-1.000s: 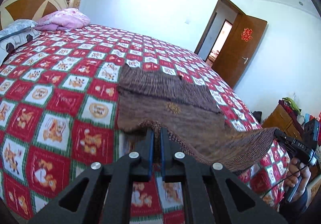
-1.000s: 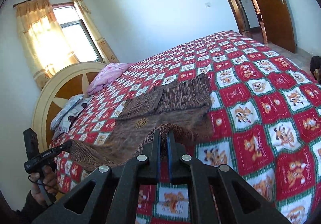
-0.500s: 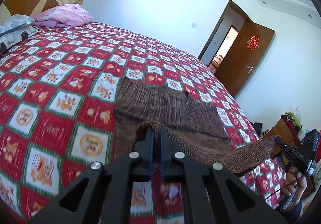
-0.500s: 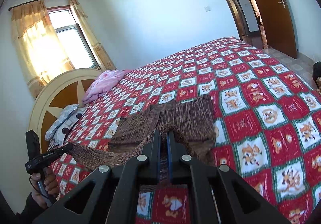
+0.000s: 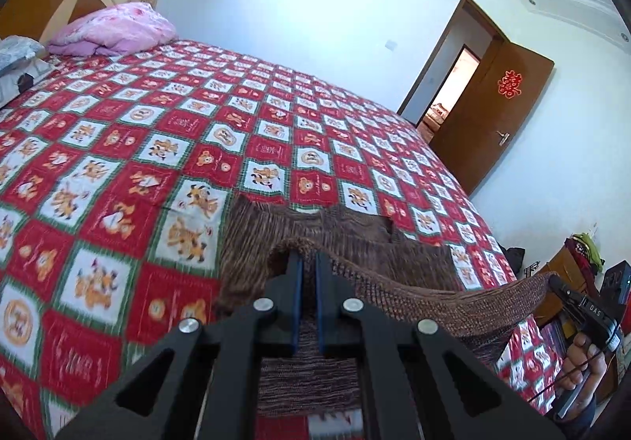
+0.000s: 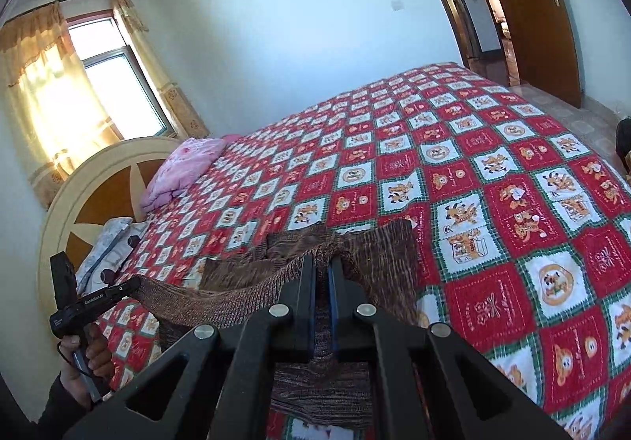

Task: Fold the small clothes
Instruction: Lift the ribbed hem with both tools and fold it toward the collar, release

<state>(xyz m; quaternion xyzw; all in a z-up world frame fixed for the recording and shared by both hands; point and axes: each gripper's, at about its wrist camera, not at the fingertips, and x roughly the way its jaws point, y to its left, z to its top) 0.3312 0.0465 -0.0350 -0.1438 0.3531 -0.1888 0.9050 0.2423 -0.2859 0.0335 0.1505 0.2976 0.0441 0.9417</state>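
Brown knit garment (image 5: 355, 231) pinched in closed left gripper (image 5: 307, 262) and right gripper (image 6: 322, 266), near part hidden behind both

"DAS" on right gripper (image 5: 552, 282) body; "GenRobot.AI" on left gripper (image 6: 134, 284) body; red double-happiness sign (image 5: 509, 84) on door (image 5: 493, 132).

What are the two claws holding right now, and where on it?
Both hold the brown knit garment by its raised edge: left claw at one end, right claw at the other.
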